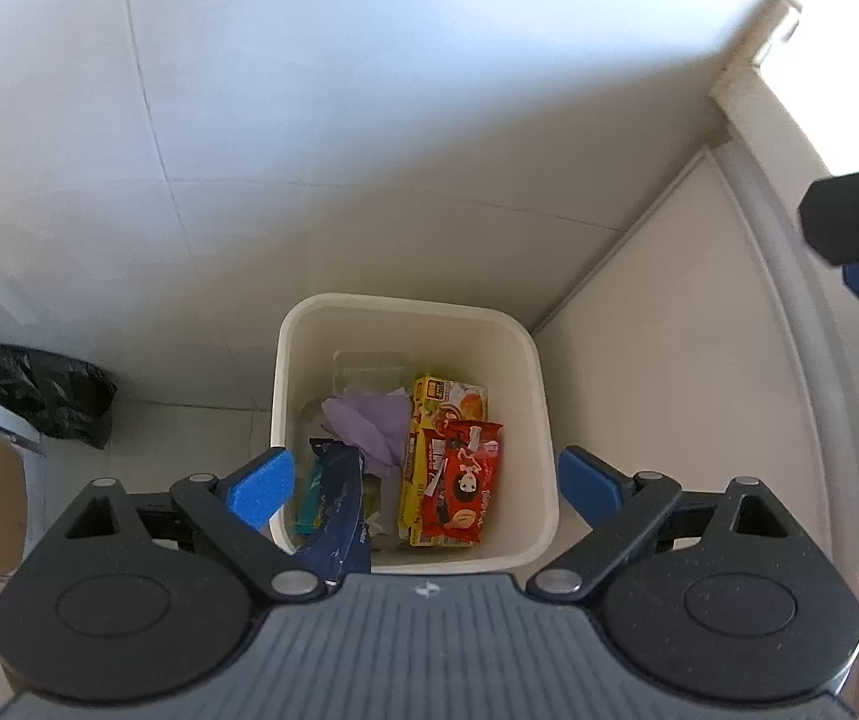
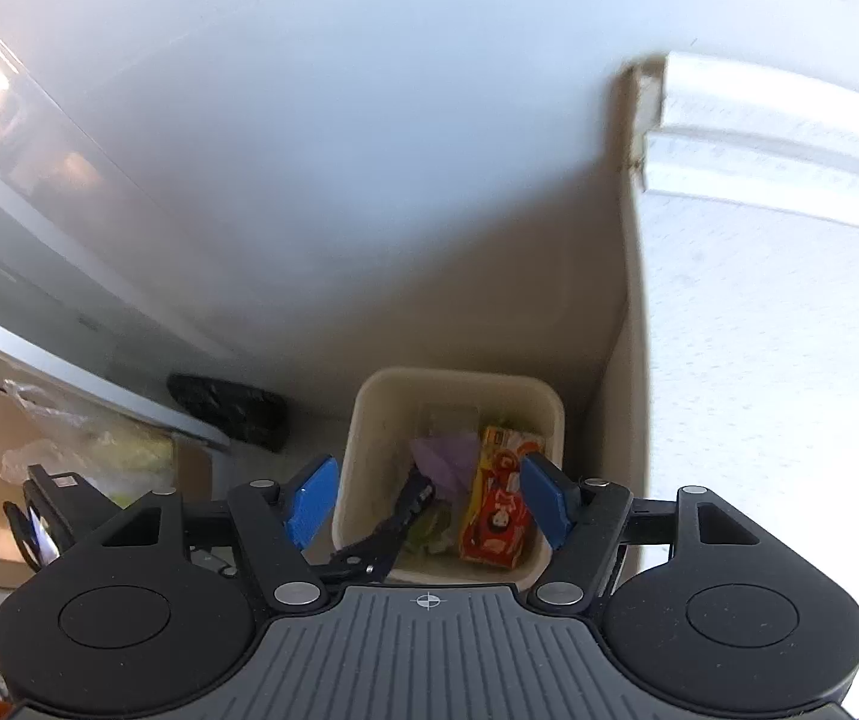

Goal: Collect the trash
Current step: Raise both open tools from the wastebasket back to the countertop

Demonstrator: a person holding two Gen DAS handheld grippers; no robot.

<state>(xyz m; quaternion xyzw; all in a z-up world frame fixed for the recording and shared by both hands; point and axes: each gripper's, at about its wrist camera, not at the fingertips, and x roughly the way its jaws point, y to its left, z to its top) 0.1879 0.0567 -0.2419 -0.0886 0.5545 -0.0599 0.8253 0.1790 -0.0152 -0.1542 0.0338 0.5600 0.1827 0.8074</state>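
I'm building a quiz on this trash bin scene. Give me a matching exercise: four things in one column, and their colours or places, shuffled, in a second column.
Things:
1. crumpled tissue
2. snack wrapper with a cartoon face
3. plastic bag
4. snack box

Descriptions:
A. black, on the floor left of the bin
B. yellow, lying under the red item
C. purple, inside the bin
D. red, inside the bin on the right

Pairs: 1-C, 2-D, 3-A, 4-B
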